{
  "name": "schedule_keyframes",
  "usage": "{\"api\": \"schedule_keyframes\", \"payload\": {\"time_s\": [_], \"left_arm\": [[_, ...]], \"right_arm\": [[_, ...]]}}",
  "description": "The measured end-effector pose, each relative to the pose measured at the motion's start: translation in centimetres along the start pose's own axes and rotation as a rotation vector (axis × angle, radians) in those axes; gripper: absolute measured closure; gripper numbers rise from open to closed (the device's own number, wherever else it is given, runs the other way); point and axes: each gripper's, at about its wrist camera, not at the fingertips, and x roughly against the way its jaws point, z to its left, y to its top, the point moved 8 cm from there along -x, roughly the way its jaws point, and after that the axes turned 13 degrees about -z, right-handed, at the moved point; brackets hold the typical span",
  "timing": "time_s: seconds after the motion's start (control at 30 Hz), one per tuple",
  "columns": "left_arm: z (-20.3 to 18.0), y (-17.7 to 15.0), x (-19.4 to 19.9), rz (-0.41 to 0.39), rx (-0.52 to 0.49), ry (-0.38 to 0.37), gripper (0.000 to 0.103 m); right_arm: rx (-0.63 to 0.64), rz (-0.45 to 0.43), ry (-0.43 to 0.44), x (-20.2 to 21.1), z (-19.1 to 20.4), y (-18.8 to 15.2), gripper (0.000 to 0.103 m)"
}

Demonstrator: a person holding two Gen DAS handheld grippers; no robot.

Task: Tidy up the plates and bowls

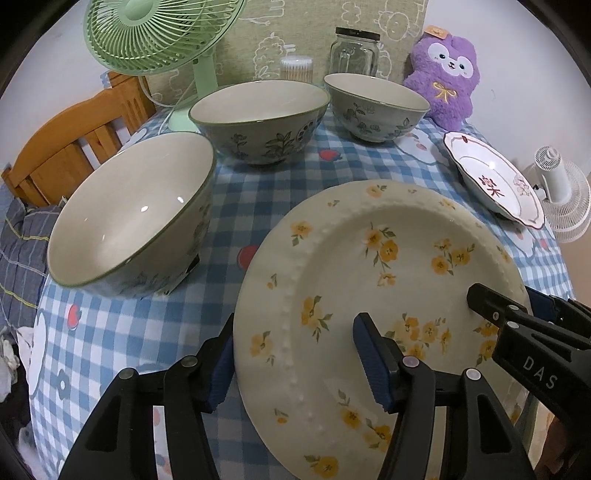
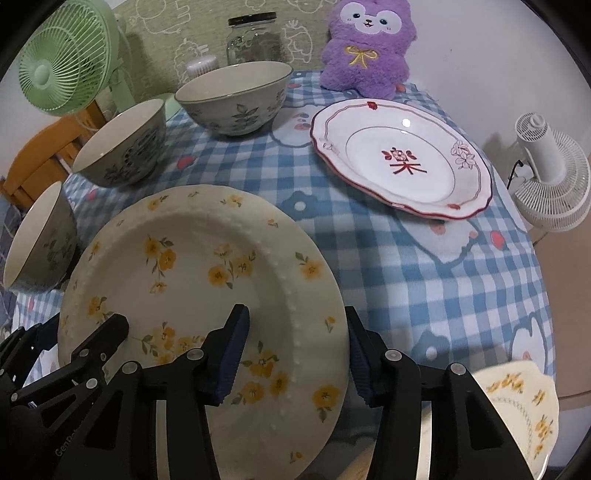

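Left tongs point(image 1: 295, 332), right tongs point(image 2: 295, 317) clamped on flowered plate point(image 1: 369, 266), opposite rims; open tablecloth point(image 2: 424, 277) rightward.

yellow-flower plate point(image 1: 369, 295): near edge cut off by the frame bottom in both views; underside hidden
left gripper point(image 1: 299, 365): finger bases cut off at the bottom; contact of pads with plate rim cannot be told
right gripper point(image 2: 295, 354): body cut off at the bottom; outer finger partly hidden behind the plate rim
second flowered plate point(image 2: 517, 406): mostly hidden behind right gripper, cut by the lens edge
nearest bowl point(image 2: 37, 240): cut by left lens edge in the right wrist view
green fan point(image 1: 155, 33): top cut off
cotton swab box point(image 1: 295, 66): partly hidden behind bowl
glass jar point(image 1: 354, 51): contents cannot be told
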Motion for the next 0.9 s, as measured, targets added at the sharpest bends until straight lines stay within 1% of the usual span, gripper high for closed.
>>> {"api": "schedule_keyframes", "payload": {"time_s": [0.3,0.53,0.67,0.77,0.9], "left_arm": [[-0.1,-1.1,1.3,-0.017,-0.073,0.027,0.041],[0.0,-1.6,1.7,-0.020,-0.096,0.015,0.042],[0.2,-1.5,1.8,-0.019,-0.090,0.016,0.047],[0.6,-1.3,2.0,-0.019,-0.069,0.023,0.055],[0.7,-1.3,2.2,-0.022,-0.066,0.030,0.056]], "right_arm": [[0.029,0.004,0.001,1.1,0.5,-1.4,0.049],[0.070,0.002,0.011,1.7,0.8,-1.9,0.049],[0.081,0.006,0.014,1.8,0.9,-1.9,0.049],[0.074,0.012,0.006,1.8,0.7,-1.9,0.049],[0.069,0.015,0.000,2.1,1.0,-2.1,0.049]]}}
